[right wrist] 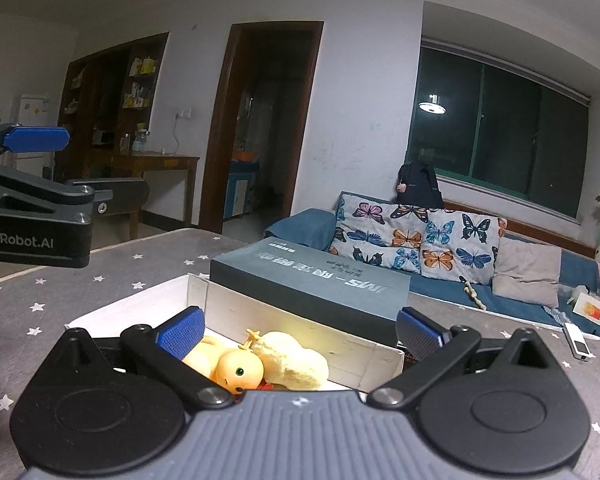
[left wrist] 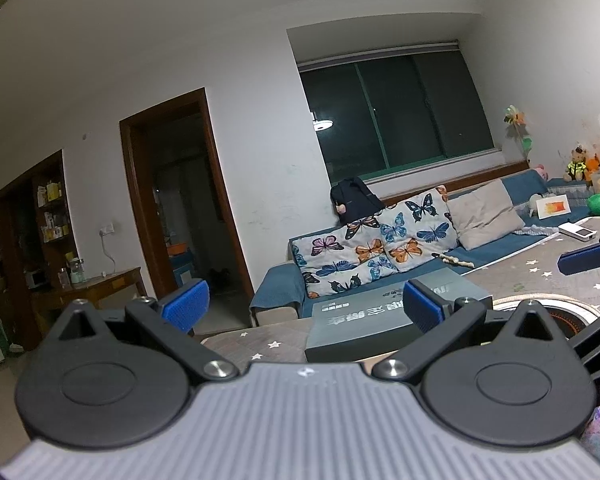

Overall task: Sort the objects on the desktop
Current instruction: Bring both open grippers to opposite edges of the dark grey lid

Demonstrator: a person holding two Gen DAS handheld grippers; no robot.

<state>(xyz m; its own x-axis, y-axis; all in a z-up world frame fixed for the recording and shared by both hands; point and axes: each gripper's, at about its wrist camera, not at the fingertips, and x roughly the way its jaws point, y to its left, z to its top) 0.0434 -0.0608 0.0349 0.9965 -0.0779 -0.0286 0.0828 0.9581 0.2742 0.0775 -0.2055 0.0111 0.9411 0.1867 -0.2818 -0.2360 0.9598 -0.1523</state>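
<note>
My right tool [right wrist: 298,330] hangs wide and empty over the white box [right wrist: 284,316] where the yellow toys [right wrist: 276,360] lie, my left tool [left wrist: 306,300] wide too; sorting looks well along.

The table [right wrist: 100,280] is covered with a grey cloth with small white stars. On it stands a white open box [right wrist: 284,320], and yellow soft toys [right wrist: 284,360] lie inside this box. A flat dark grey box [right wrist: 308,276] with light printed letters lies just behind the white one, touching its back wall or very near to it. A small white device [right wrist: 578,342] lies near the right edge of the table, well apart from both boxes.
</note>
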